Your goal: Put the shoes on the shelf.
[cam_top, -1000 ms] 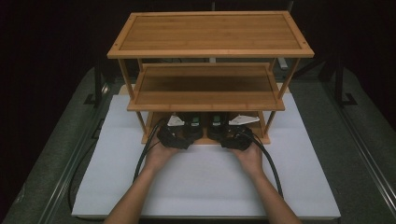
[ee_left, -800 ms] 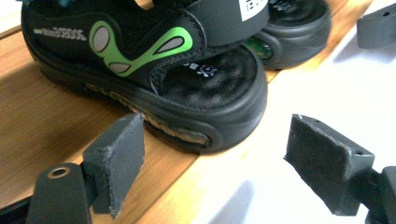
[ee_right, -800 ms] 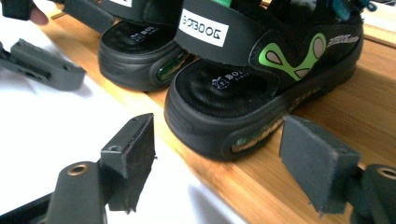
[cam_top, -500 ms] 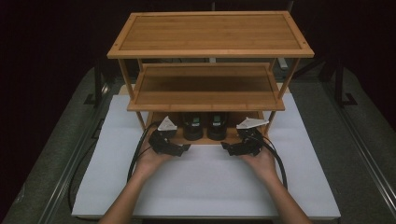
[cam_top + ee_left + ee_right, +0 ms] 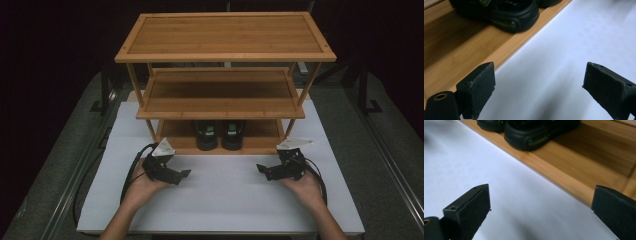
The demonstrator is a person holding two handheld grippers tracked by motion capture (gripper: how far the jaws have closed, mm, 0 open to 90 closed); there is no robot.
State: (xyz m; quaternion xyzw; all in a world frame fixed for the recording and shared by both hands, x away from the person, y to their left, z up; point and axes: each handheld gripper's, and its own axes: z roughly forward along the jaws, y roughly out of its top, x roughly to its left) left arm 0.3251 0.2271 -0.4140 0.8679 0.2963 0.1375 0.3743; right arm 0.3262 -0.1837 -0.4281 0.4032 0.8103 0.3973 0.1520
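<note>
Left gripper [image 5: 184,175] and right gripper [image 5: 262,170]: jaws have just been opening, now stand wide, nothing between them. Both hover over the bare white table mat [image 5: 225,195], well apart, open mat between. Beyond the front edge of the 3-tier bamboo shoe rack [image 5: 225,92], 2 black shoes [image 5: 220,135] sit side by side on its bottom shelf.
</note>
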